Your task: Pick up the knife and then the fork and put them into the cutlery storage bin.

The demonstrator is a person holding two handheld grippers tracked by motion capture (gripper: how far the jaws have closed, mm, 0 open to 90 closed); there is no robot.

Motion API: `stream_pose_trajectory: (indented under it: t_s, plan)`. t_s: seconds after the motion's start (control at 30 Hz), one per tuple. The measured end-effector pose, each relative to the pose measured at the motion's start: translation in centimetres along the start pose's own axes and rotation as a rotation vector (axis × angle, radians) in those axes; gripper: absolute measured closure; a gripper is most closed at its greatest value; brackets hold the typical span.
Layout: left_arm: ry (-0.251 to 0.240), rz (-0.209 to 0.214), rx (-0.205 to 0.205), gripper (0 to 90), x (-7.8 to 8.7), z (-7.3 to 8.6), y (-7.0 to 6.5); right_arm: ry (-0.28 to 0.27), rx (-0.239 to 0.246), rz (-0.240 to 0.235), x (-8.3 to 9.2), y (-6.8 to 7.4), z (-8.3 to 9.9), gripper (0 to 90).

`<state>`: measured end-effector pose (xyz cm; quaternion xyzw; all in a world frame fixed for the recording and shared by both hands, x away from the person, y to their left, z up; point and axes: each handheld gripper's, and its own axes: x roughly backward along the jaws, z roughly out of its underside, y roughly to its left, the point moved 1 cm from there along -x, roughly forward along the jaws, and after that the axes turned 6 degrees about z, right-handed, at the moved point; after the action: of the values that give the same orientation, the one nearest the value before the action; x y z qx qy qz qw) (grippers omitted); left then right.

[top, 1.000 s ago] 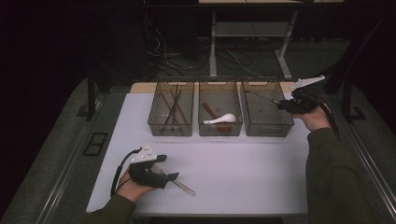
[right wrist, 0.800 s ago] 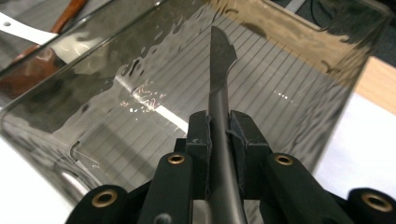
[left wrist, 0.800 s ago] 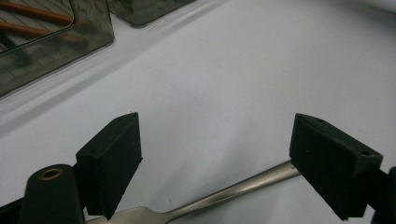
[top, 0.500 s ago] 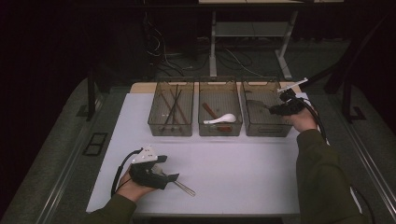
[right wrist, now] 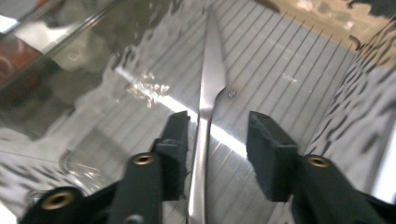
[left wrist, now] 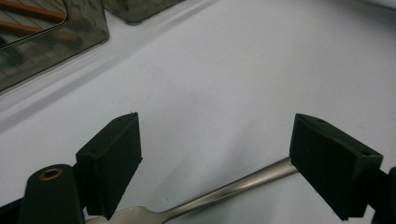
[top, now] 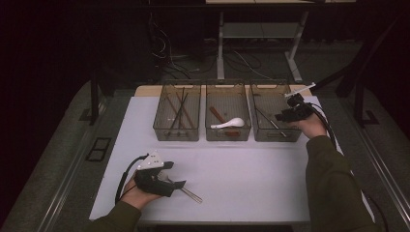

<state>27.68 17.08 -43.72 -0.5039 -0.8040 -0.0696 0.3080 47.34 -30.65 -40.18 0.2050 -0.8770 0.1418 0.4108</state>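
Note:
My left gripper (top: 176,182) rests low on the white table near its front left, jaws open wide. In the left gripper view (left wrist: 217,154) a metal utensil handle (left wrist: 233,189) lies flat on the table between the pads, its far end by the right pad (left wrist: 331,163). That utensil (top: 191,194) sticks out toward the right. My right gripper (top: 283,116) is at the right clear bin (top: 270,87). Its jaws (right wrist: 217,140) have just been opening. A slim metal utensil (right wrist: 208,112) lies on the bin's ribbed bottom between them, close to the left pad (right wrist: 177,140).
Three clear bins stand in a row at the back of the white table (top: 251,169). The left bin (top: 176,131) has brown chopsticks (top: 179,111). The middle bin (top: 227,134) has a white spoon (top: 232,123) and brown sticks. Dark floor and cables lie beyond.
My right hand has come down and a little left, from above the right bin to its near right side. Its jaws have spread. The left hand has stayed put.

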Motion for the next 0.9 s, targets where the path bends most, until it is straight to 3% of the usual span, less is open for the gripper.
stream_pose_trajectory:
  t_s: [0.07,0.13,0.23,0.27,0.4,0.47,0.53,0.67,0.9]
  plan:
    - [0.000,0.001,-0.001,16.0,0.0,0.0,0.0,-0.011,-0.008,-0.007,0.3,0.0,0.0,53.2]
    - [0.001,0.003,0.000,15.9,0.0,0.0,0.0,-0.063,-0.040,-0.021,1.3,-0.1,0.1,43.2]
    - [0.002,0.005,-0.004,16.0,-0.1,0.0,-0.1,-0.090,-0.058,-0.036,2.0,0.0,0.2,38.9]
    - [0.003,0.006,-0.007,16.0,-0.1,0.0,-0.1,-0.135,-0.067,-0.031,2.8,0.3,0.5,34.2]
    - [0.007,0.013,-0.015,16.0,-0.2,-0.1,-0.2,-0.165,-0.062,-0.009,3.8,1.2,1.1,26.9]
    - [0.013,0.018,-0.024,16.0,-0.3,-0.2,-0.3,-0.180,-0.048,-0.025,4.8,2.1,1.9,21.8]
    - [0.016,0.021,-0.027,16.0,-0.3,-0.2,-0.3,-0.192,-0.050,-0.030,5.1,2.4,2.2,21.0]
    - [0.023,0.037,-0.033,16.0,-0.4,-0.3,-0.4,-0.271,-0.055,-0.065,6.5,3.6,3.8,17.9]
    - [0.045,0.053,-0.046,20.6,-0.5,-0.3,-0.5,-0.315,-0.067,-0.118,7.6,5.0,6.1,17.9]
